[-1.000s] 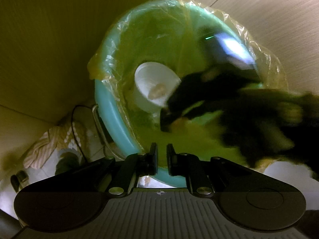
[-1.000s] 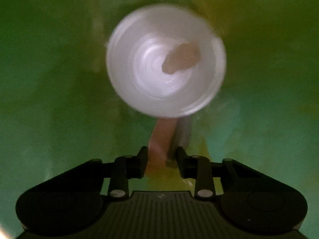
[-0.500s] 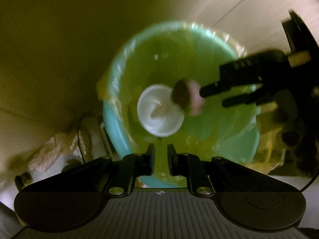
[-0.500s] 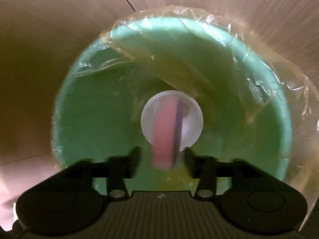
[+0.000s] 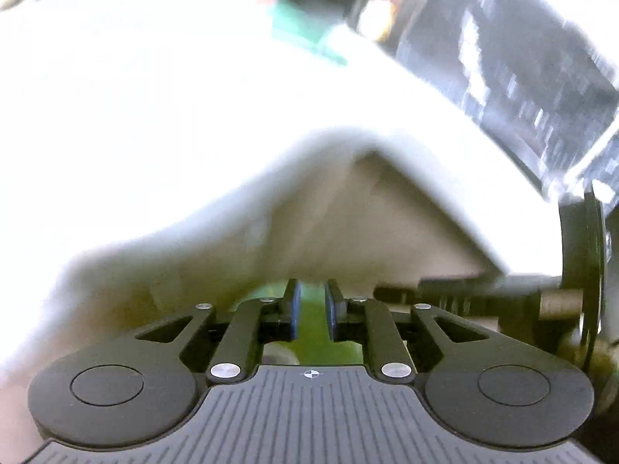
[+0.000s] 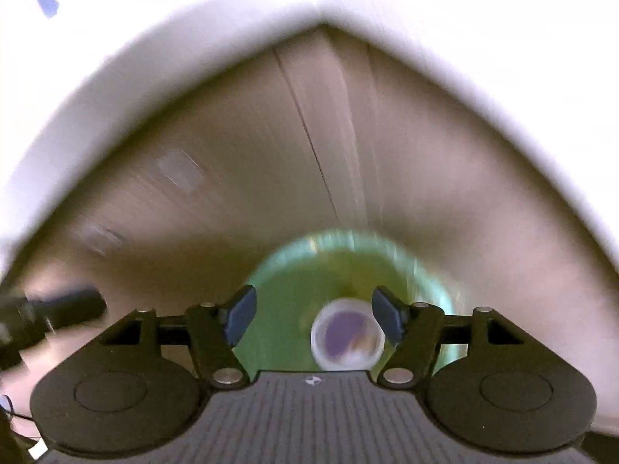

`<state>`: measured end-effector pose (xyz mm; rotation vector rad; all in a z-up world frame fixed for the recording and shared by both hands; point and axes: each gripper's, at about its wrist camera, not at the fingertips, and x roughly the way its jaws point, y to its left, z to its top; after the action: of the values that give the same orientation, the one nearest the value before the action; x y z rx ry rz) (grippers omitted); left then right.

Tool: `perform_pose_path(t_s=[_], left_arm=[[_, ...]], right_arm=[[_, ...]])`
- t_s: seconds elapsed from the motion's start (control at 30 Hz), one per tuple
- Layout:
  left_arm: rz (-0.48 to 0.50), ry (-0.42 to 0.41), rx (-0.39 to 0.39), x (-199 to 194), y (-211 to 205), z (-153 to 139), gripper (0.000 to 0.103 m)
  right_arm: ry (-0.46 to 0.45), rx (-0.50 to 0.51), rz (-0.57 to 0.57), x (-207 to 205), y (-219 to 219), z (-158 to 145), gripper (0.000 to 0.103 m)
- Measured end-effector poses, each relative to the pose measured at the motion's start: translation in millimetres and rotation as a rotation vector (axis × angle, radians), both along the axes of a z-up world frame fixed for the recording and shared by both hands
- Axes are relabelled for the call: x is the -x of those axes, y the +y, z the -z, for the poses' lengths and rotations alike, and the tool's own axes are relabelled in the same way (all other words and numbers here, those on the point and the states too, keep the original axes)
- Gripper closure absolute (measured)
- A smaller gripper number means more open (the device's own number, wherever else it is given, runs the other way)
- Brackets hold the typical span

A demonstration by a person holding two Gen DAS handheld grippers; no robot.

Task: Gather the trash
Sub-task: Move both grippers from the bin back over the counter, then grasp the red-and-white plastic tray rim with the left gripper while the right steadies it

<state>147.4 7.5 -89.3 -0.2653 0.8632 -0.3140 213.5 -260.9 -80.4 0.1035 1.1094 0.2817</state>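
Note:
In the right wrist view the green trash bin (image 6: 294, 270) with its plastic liner sits low on the floor, far below my right gripper (image 6: 314, 315), which is open and empty. A white cup (image 6: 347, 338) lies inside the bin with a pink and purple item (image 6: 344, 333) in it. In the left wrist view my left gripper (image 5: 311, 309) has its jaws nearly together with nothing between them; a strip of the green bin (image 5: 312, 332) shows behind the fingers. All is motion-blurred.
A white table edge (image 6: 116, 62) arcs above the bin in the right wrist view, and the white tabletop (image 5: 154, 116) fills the left wrist view. A dark keyboard-like object (image 5: 522, 89) and a green box (image 5: 305, 31) lie on it. Brown floor (image 6: 271, 154) surrounds the bin.
My right gripper has opened and let go of the pink item, which now lies in the cup in the bin. Both grippers have risen away from the bin toward the table.

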Motion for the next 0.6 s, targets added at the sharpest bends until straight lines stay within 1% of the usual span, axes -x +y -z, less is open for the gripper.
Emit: perform_pose_path(t_s=[0.03, 0.1, 0.17, 0.2, 0.23, 0.3, 0.33, 0.37, 0.4, 0.43, 0.5, 0.6], left_arm=[[-0.015, -0.04, -0.009, -2.3, 7.8, -18.3, 0.087], [-0.069, -0.111, -0.026, -10.0, 28.1, -48.0, 0.086], [-0.146, -0.159, -0.036, -18.9, 50.7, -67.1, 0.086], [-0.201, -0.167, -0.031, -25.3, 65.1, -74.1, 0.086], [-0.243, -0.17, -0.016, -31.1, 76.6, -79.6, 0.086], [-0.3, -0.185, 0.026, -42.2, 99.0, -87.5, 0.086], [-0.321, -0.196, 0.043, -47.2, 108.7, -90.1, 0.086], [-0.339, -0.208, 0.057, -51.7, 118.4, -91.9, 0.086], [-0.354, -0.222, 0.069, -57.8, 126.7, -93.5, 0.085], [-0.366, -0.231, 0.077, -62.7, 134.5, -94.4, 0.085], [-0.386, -0.225, 0.09, -73.4, 152.8, -93.5, 0.085], [-0.377, -0.177, 0.116, -89.5, 175.8, -85.4, 0.085]], right_arm=[[-0.055, -0.005, -0.011, 3.3, 6.0, -16.6, 0.033], [-0.152, -0.023, -0.03, 10.1, 18.1, -44.8, 0.021], [-0.265, -0.02, -0.044, 15.5, 32.6, -73.7, 0.016], [-0.32, 0.002, -0.05, 16.2, 41.6, -88.2, 0.016], [-0.355, 0.026, -0.055, 15.4, 49.5, -98.8, 0.016], [-0.439, 0.088, -0.054, 11.3, 68.1, -122.7, 0.016], [-0.476, 0.104, -0.047, 8.9, 74.9, -125.7, 0.016], [-0.518, 0.114, -0.033, 4.9, 83.0, -122.2, 0.016], [-0.557, 0.119, -0.019, 1.2, 90.0, -132.3, 0.014], [-0.577, 0.118, -0.015, -4.6, 97.0, -133.9, 0.014], [-0.579, 0.095, -0.03, -18.9, 110.9, -147.6, 0.014], [-0.554, 0.004, -0.025, -53.1, 121.8, -166.9, 0.014]])
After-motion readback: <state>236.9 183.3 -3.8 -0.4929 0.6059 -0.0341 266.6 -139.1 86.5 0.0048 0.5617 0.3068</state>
